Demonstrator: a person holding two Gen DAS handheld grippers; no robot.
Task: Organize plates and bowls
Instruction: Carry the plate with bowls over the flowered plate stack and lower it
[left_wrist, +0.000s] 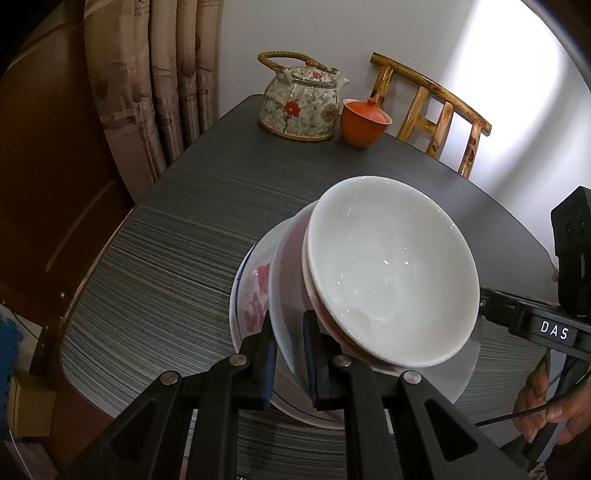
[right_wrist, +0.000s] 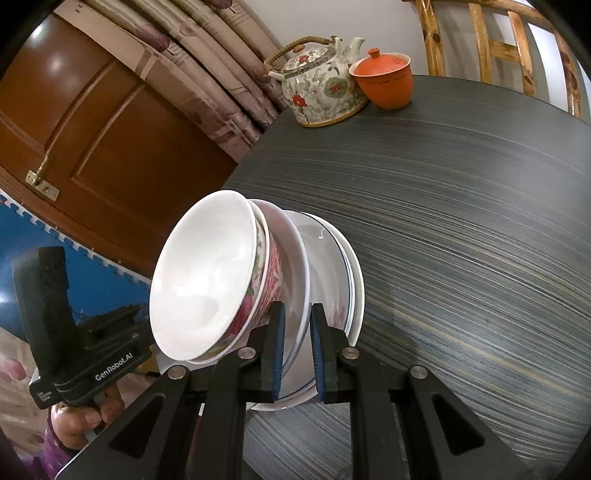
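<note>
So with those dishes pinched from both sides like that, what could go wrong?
The stack looks tilted, so the top white bowl could slide off. The left gripper and right gripper each pinch only a thin plate rim; uneven pulling might slip or chip it. The teapot and orange lidded cup stand ahead, possibly in the way.

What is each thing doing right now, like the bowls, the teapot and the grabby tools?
White glazed bowl: topmost, nested, empty.
Pink-flowered bowl: under it.
Round white plates: stacked beneath, gripped both sides.
Flowered ceramic teapot: upright, lid on.
Orange clay cup: lidded.
Left tool: clamping plate rim.
Right tool: same.
</note>
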